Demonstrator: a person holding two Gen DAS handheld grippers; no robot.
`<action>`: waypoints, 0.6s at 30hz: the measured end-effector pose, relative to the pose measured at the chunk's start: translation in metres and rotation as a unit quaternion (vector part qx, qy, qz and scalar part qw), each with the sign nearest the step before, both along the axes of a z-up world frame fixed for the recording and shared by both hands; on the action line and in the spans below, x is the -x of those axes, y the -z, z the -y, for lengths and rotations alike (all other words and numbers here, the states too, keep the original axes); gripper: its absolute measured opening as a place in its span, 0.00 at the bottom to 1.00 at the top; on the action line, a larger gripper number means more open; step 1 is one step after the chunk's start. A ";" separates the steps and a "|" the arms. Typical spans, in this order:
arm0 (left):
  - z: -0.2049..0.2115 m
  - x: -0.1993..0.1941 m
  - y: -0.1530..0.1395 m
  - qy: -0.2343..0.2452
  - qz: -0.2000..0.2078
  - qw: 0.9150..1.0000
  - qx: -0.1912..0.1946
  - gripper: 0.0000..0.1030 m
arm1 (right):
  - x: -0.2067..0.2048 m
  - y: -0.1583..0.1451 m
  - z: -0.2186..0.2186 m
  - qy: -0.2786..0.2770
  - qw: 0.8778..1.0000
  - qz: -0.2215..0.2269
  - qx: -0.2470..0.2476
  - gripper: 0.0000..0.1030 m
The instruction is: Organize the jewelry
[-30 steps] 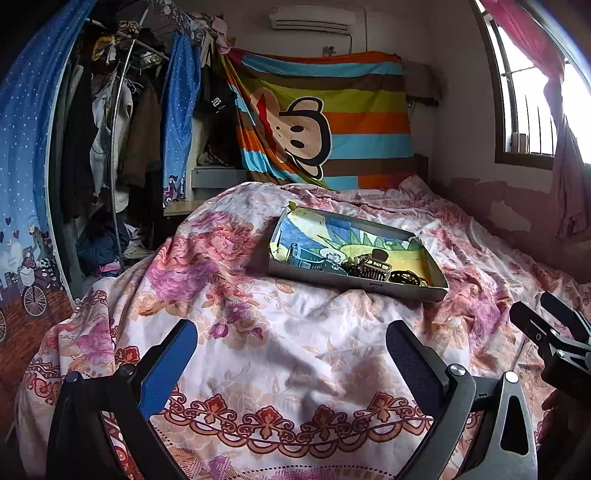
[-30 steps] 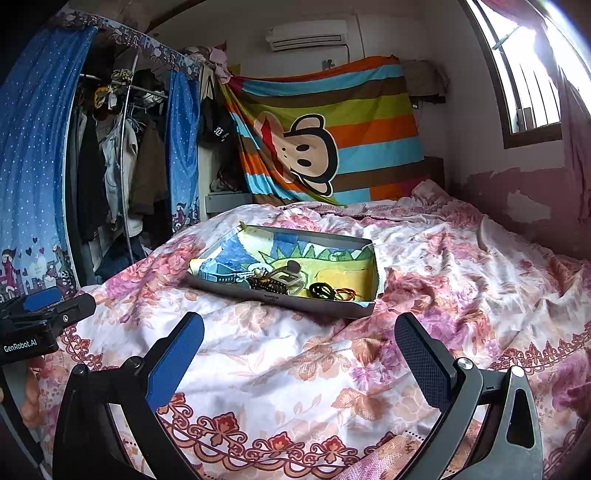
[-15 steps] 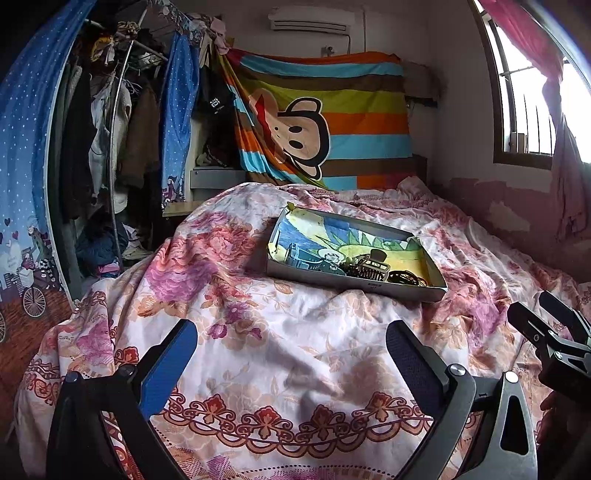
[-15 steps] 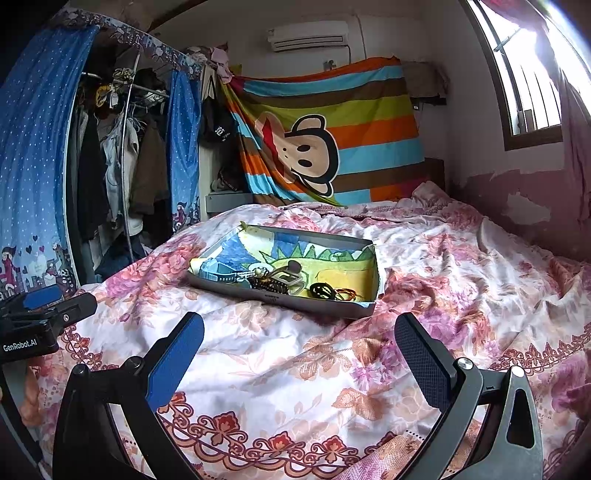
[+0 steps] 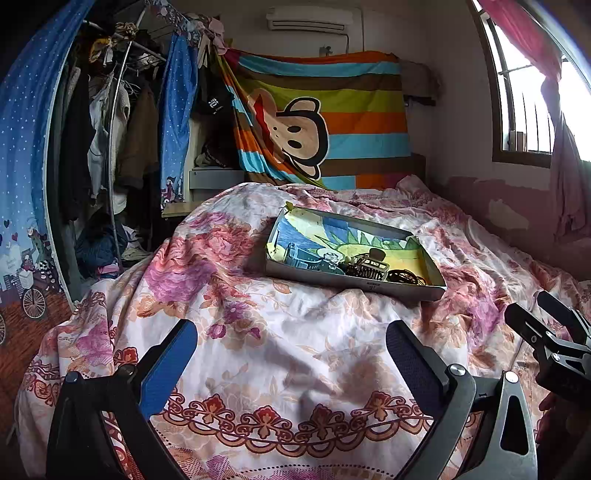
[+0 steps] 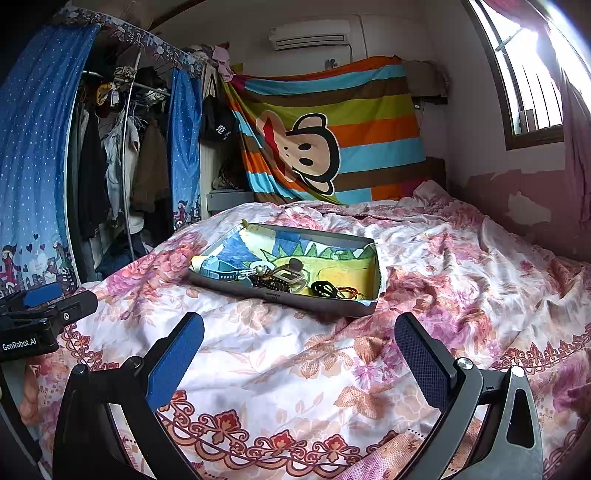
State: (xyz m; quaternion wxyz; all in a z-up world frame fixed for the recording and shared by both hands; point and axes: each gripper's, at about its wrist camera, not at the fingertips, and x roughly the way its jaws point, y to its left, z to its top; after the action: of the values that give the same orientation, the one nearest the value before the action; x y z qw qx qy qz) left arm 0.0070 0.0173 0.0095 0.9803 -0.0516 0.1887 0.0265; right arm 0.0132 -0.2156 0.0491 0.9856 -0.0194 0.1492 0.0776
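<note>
Floral quilt (image 5: 303,354), tray (image 5: 388,286) on top, jewelry (image 5: 369,267) heaped along its near side.
Left gripper (image 5: 291,354) and right gripper (image 6: 299,347) spread wide, empty, well short of tray.

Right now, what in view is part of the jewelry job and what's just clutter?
Job:
- tray on the bed
- hair claw, black ring, blue watch, all in the tray
- left gripper and right gripper, both open, empty, short of the tray

Lying about:
- floral quilt
- monkey blanket on the wall
- clothes rack
- air conditioner
- window
</note>
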 end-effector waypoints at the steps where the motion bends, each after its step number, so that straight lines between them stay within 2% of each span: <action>1: 0.000 0.000 0.000 0.000 0.000 1.000 0.000 1.00 | 0.000 0.000 0.000 0.000 1.000 0.000 0.000 0.98; 18: 0.001 0.000 0.000 0.000 0.000 1.000 -0.001 1.00 | 0.000 0.000 -0.001 -0.001 1.000 -0.001 0.001 0.98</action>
State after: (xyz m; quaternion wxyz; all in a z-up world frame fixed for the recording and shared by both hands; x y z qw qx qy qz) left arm 0.0070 0.0163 0.0096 0.9804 -0.0504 0.1885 0.0263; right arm 0.0129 -0.2141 0.0488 0.9854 -0.0202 0.1500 0.0785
